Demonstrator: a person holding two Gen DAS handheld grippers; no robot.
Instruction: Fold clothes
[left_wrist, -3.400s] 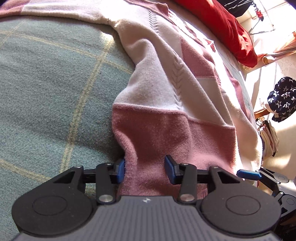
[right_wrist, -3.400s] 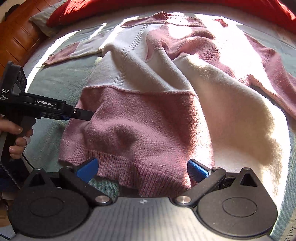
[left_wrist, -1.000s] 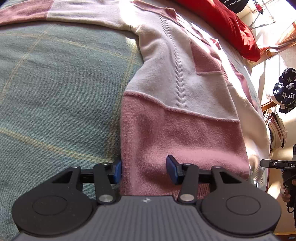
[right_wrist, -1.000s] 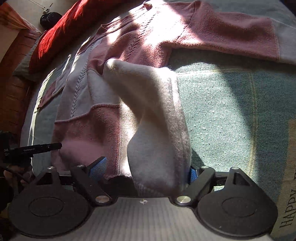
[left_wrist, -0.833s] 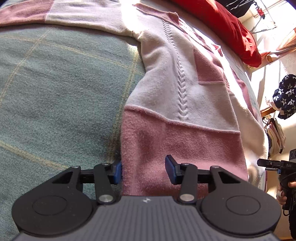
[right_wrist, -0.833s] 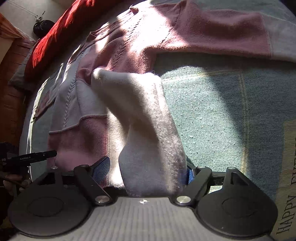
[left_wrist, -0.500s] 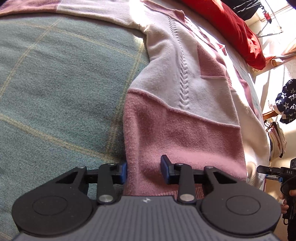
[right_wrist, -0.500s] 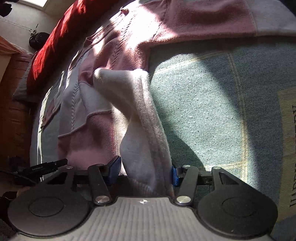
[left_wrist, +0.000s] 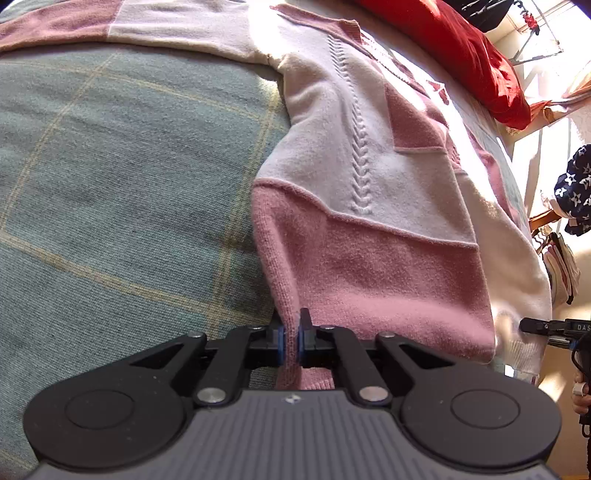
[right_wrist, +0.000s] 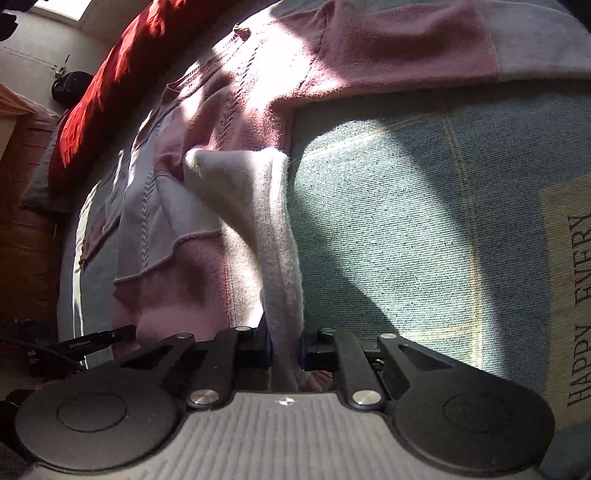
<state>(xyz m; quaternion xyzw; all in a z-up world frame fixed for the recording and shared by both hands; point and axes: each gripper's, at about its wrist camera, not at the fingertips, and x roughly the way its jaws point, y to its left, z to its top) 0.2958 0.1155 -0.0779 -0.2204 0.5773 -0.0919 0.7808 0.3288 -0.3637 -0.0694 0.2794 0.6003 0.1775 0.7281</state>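
Note:
A pink and cream knitted sweater (left_wrist: 369, 258) lies spread on a green checked bedspread (left_wrist: 129, 184). My left gripper (left_wrist: 290, 332) is shut on the pink hem at the sweater's left bottom corner, and the fabric bunches between its blue pads. In the right wrist view the sweater (right_wrist: 229, 110) has a cream edge (right_wrist: 273, 221) folded up into a ridge. My right gripper (right_wrist: 284, 343) is closing, its pads pressing on that cream edge. Each gripper shows at the border of the other's view.
A red pillow (left_wrist: 461, 48) lies along the head of the bed. Beyond the bed's far side hangs a dark star-patterned cloth (left_wrist: 576, 188). Wooden furniture (right_wrist: 22, 229) stands by the bed. The bedspread (right_wrist: 406, 221) carries printed words (right_wrist: 580, 314) at the right.
Both grippers have closed from open onto the sweater's bottom corners: the left on the pink hem, the right on the cream edge. The right view has rolled slightly.

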